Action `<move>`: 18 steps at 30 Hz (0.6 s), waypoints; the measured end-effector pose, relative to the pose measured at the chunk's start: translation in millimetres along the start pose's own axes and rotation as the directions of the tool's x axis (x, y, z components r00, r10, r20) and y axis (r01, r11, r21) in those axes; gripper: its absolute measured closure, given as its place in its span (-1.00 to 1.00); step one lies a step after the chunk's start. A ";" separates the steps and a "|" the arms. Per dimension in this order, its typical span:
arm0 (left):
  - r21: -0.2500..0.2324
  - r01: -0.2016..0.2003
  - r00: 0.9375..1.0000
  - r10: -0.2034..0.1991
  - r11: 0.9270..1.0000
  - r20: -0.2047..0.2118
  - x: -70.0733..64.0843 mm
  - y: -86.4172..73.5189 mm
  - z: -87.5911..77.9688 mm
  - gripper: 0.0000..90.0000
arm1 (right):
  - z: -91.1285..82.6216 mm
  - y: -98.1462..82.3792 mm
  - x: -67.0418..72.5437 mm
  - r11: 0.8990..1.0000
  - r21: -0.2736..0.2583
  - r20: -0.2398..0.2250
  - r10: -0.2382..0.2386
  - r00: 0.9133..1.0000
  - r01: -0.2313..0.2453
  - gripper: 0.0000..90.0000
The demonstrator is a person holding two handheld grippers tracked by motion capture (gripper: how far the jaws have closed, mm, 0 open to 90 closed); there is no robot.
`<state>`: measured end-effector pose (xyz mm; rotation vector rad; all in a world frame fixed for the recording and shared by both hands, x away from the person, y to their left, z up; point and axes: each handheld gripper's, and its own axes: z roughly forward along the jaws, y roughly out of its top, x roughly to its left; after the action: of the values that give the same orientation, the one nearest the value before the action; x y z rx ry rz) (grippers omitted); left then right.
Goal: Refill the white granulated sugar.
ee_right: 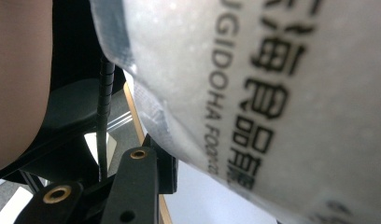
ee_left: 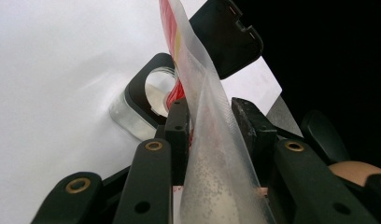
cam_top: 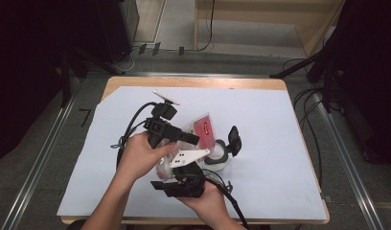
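Hidden: pouch [cam_top: 203, 128] bottom lost behind hands, right gripper [cam_top: 184, 184] jaw tips covered by printed film | Left gripper [cam_top: 181, 136]: jaws narrowed, pinching the pouch's clear edge [ee_left: 212, 154] | Right gripper: part-closed against the pouch, hold unclear | Where: pouch lifted over white sheet [cam_top: 260, 158], beside open-lidded container [cam_top: 217, 153].

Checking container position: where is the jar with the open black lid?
High view: the jar sits on the white sheet, right of centre, beside the bag gripped by both grippers.
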<state>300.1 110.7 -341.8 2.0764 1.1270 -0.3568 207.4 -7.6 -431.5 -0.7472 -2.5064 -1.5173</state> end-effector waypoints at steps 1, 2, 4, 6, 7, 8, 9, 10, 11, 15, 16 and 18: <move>0.000 0.000 1.000 0.000 1.000 0.000 0.0 0.0 0.0 0.55 | 0.0 0.0 0.0 1.000 0.000 0.000 0.000 1.000 0.000 0.41; 0.001 -0.002 1.000 0.002 1.000 0.001 0.0 0.1 0.0 0.55 | 0.0 0.0 0.0 1.000 0.000 0.000 0.000 1.000 0.000 0.41; -0.001 0.001 1.000 -0.001 1.000 0.000 0.0 0.0 0.1 0.55 | -0.1 -0.1 0.0 1.000 0.000 0.001 0.000 1.000 0.000 0.41; 0.000 0.001 1.000 -0.001 1.000 0.000 0.3 0.2 0.1 0.55 | -0.1 0.0 -0.1 1.000 0.001 0.002 0.000 1.000 0.000 0.41; 0.001 0.001 1.000 -0.001 1.000 0.001 0.6 0.3 0.1 0.55 | 0.0 0.0 -0.1 1.000 0.000 0.002 -0.001 1.000 0.001 0.41; 0.001 0.005 1.000 -0.005 1.000 0.008 1.2 0.4 0.1 0.55 | -0.1 0.1 -0.3 1.000 0.000 0.001 0.000 1.000 0.000 0.41; 0.002 0.015 1.000 -0.015 1.000 0.014 1.8 0.6 0.0 0.53 | -0.2 0.2 -0.5 1.000 0.001 0.000 0.000 1.000 0.000 0.41; 0.000 0.014 1.000 -0.014 1.000 0.014 2.2 0.7 0.3 0.53 | -0.3 0.3 -0.6 1.000 0.001 0.000 0.003 1.000 -0.003 0.41; -0.001 0.015 1.000 -0.015 1.000 0.013 2.4 0.8 0.4 0.53 | -0.4 0.3 -0.7 1.000 0.001 0.000 0.003 1.000 -0.003 0.41; -0.001 0.015 1.000 -0.015 1.000 0.013 1.4 0.7 0.5 0.54 | -0.5 0.2 -0.7 1.000 0.002 0.002 0.004 1.000 -0.004 0.41; 0.000 0.013 1.000 -0.013 1.000 0.011 1.3 0.7 0.4 0.54 | -0.5 0.2 -0.6 1.000 0.001 0.002 0.004 1.000 -0.004 0.41; 0.001 0.010 1.000 -0.010 1.000 0.009 1.1 0.8 0.3 0.54 | -0.4 0.2 -0.6 1.000 0.001 0.002 0.003 1.000 -0.003 0.41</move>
<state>301.4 110.8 -342.2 2.0685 1.1323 -0.3719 207.9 -8.1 -431.4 -0.7531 -2.5063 -1.5153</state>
